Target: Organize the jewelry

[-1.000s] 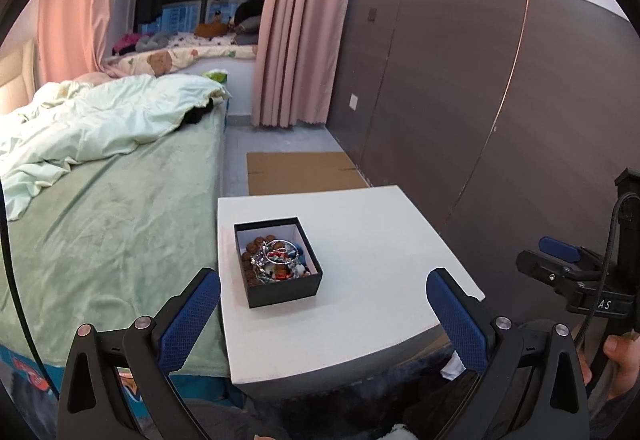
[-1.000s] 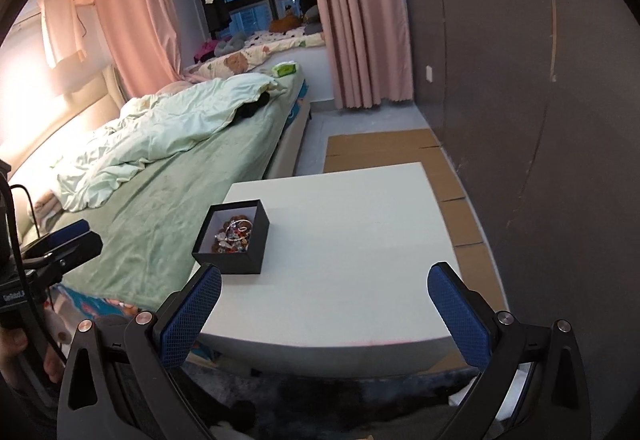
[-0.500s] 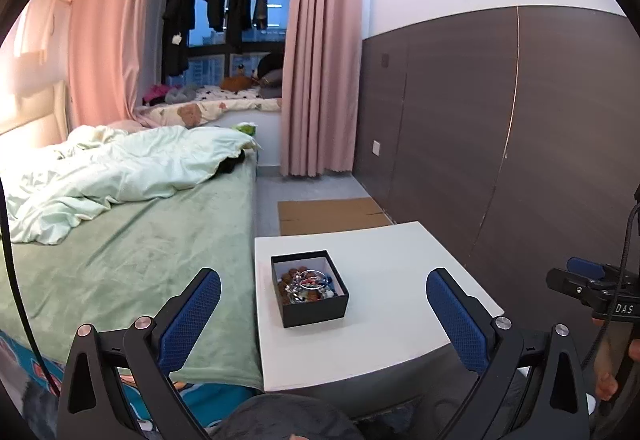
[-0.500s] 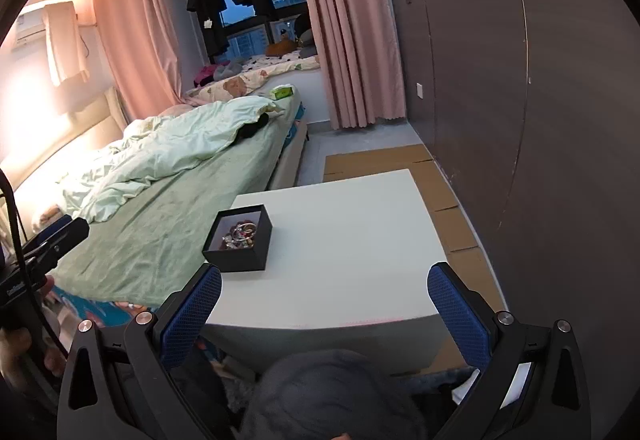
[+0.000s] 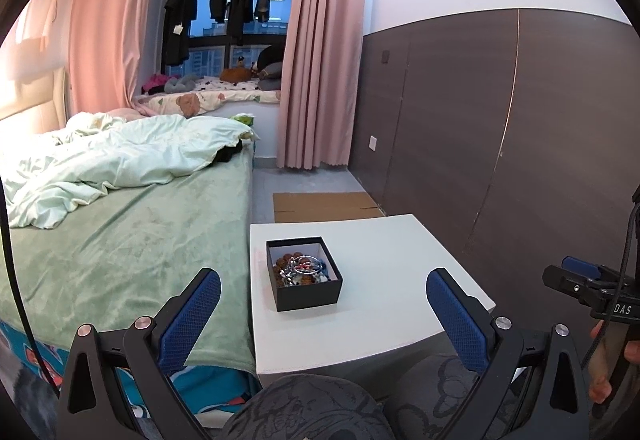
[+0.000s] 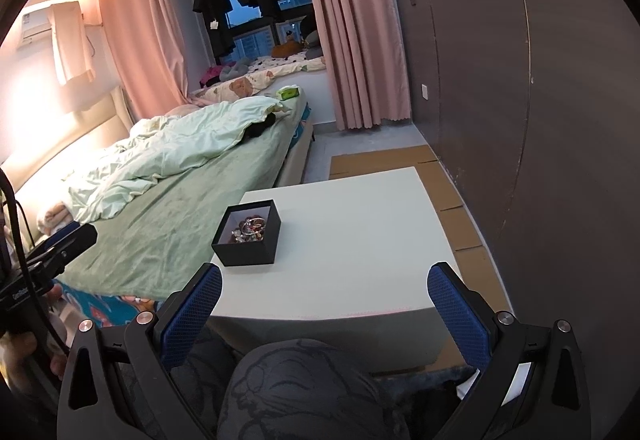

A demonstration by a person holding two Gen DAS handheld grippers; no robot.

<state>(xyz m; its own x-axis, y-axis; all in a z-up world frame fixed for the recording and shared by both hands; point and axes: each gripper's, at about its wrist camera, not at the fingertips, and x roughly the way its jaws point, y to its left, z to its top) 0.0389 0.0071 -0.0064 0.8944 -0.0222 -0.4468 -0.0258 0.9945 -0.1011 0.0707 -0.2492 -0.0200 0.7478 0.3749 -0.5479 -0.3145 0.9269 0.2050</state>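
A small black box (image 5: pixel 303 274) (image 6: pixel 248 238) holds a tangle of jewelry (image 5: pixel 300 268) (image 6: pixel 248 229): brown beads, silver rings and red bits. It sits on a low white table (image 5: pixel 384 300) (image 6: pixel 352 236), near the table's left side. My left gripper (image 5: pixel 320 320) hangs open in front of the table, well short of the box, with nothing between its blue pads. My right gripper (image 6: pixel 324 310) is open too, held back from the table's near edge. Each gripper also shows at the edge of the other's view, the right gripper (image 5: pixel 588 284) and the left gripper (image 6: pixel 52 248).
A bed with a green blanket (image 5: pixel 120 240) and rumpled pale duvet (image 6: pixel 172 151) runs along the table's left side. A dark panelled wall (image 5: pixel 500 143) stands to the right. Flat cardboard (image 5: pixel 320 205) lies on the floor beyond the table. A person's knee (image 6: pixel 304 388) is below the grippers.
Both grippers have pulled back and tilted up, so the table and box sit lower and farther off. The person's knee has come into view. Both stay open.
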